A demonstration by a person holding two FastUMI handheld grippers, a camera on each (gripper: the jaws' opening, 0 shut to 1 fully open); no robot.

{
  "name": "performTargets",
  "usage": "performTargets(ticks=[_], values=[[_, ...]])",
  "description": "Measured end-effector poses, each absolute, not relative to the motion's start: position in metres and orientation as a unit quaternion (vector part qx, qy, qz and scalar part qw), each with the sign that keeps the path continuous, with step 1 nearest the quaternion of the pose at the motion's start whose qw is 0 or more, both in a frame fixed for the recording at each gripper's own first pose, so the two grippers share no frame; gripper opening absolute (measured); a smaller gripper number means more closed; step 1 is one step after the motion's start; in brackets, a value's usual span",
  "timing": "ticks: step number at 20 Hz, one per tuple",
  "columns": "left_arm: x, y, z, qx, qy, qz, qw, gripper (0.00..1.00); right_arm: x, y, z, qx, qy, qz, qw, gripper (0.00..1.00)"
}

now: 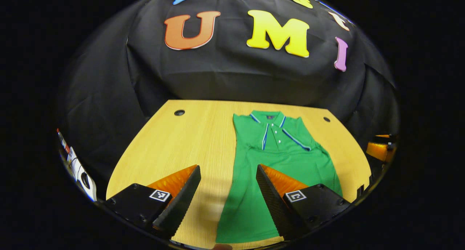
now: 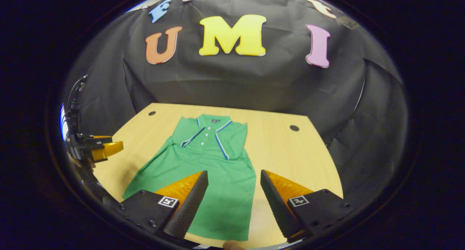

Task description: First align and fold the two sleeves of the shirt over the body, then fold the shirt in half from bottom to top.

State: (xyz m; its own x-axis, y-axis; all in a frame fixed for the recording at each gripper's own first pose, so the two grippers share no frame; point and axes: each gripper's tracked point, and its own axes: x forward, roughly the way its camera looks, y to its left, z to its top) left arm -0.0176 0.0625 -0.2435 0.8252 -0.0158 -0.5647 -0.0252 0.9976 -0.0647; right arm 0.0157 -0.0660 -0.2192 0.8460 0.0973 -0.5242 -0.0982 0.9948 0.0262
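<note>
A green polo shirt [image 1: 279,159] with blue-and-white trim lies flat on the wooden table [image 1: 189,141], collar toward the wall, both sleeves folded in over the body. My left gripper [image 1: 228,192] hovers open above the shirt's lower left edge, nothing between its fingers. In the right gripper view the same shirt [image 2: 214,170] lies ahead, and my right gripper [image 2: 234,195] stands open above its lower right part, holding nothing. The left gripper [image 2: 96,148] also shows at the far left of that view, and the right gripper [image 1: 379,148] at the far right of the left gripper view.
The table [image 2: 290,152] has two round cable holes near its back corners [image 1: 179,112] [image 2: 294,128]. Black cloth hangs behind and around the table. Bare wood lies to the left of the shirt in the left gripper view and to its right in the right gripper view.
</note>
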Motion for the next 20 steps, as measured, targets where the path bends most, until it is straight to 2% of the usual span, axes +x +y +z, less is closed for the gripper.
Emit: performTargets(ticks=[5, 10, 15, 17, 19, 20], values=[[-0.063, 0.052, -0.312, -0.048, 0.383, -0.006, 0.922, 0.99, -0.01, -0.073, -0.295, -0.011, 0.371, 0.05, 0.927, 0.92], [-0.104, 0.059, -0.347, -0.063, 0.461, 0.01, 0.885, 0.99, -0.049, -0.091, -0.351, 0.005, 0.462, 0.042, 0.886, 0.95], [-0.141, 0.052, -0.372, -0.06, 0.531, -0.005, 0.846, 0.99, -0.083, -0.121, -0.384, -0.001, 0.535, -0.005, 0.845, 0.94], [-0.153, 0.049, -0.376, -0.054, 0.551, -0.011, 0.833, 0.99, -0.087, -0.119, -0.39, 0.008, 0.551, -0.006, 0.834, 0.92], [-0.16, 0.048, -0.379, -0.057, 0.567, -0.014, 0.821, 0.98, -0.092, -0.116, -0.395, 0.007, 0.565, -0.005, 0.825, 0.95], [-0.164, 0.049, -0.381, -0.058, 0.579, -0.012, 0.813, 0.97, -0.097, -0.115, -0.398, 0.007, 0.573, -0.003, 0.82, 0.92]])
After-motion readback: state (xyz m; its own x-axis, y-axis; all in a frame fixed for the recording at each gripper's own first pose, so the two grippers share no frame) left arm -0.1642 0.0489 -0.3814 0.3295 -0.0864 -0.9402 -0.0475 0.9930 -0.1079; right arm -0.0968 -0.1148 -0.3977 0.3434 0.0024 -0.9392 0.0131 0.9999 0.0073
